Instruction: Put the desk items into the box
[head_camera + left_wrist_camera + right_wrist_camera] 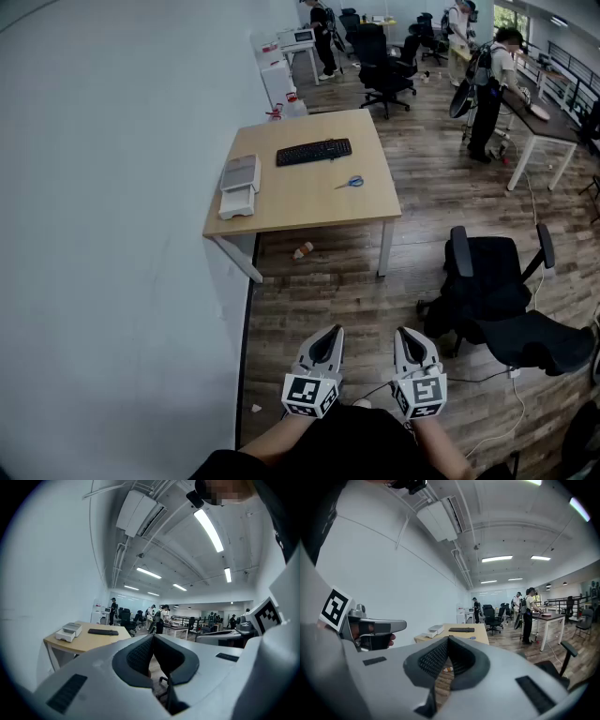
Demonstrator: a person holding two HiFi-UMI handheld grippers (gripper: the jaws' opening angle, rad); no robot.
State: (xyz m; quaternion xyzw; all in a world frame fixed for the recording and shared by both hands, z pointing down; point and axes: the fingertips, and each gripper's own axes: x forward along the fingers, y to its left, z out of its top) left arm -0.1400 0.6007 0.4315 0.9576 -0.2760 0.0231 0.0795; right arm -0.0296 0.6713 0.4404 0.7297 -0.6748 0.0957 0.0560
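Both claws are far from the desk [309, 202], held low by the person's body. The left claw [332, 330] is pinched tight with nothing in it. The right claw [404, 334] is the same.

What could go wrong? I think the walk to the desk comes first. A black chair [497, 291] stands close on the right, and a small thing [303, 250] lies on the floor under the desk. A foot could catch on either one. The scissors [352, 182] are flat and thin, so a claw may slide off them. The keyboard [313, 152] is long. Held at one end, it may tip and drop.

The keyboard is black and lies near the middle of the desk. The scissors have blue handles and lie to its right, apart from it. A white box [240, 183] sits at the desk's left edge. I cannot tell if it is open.
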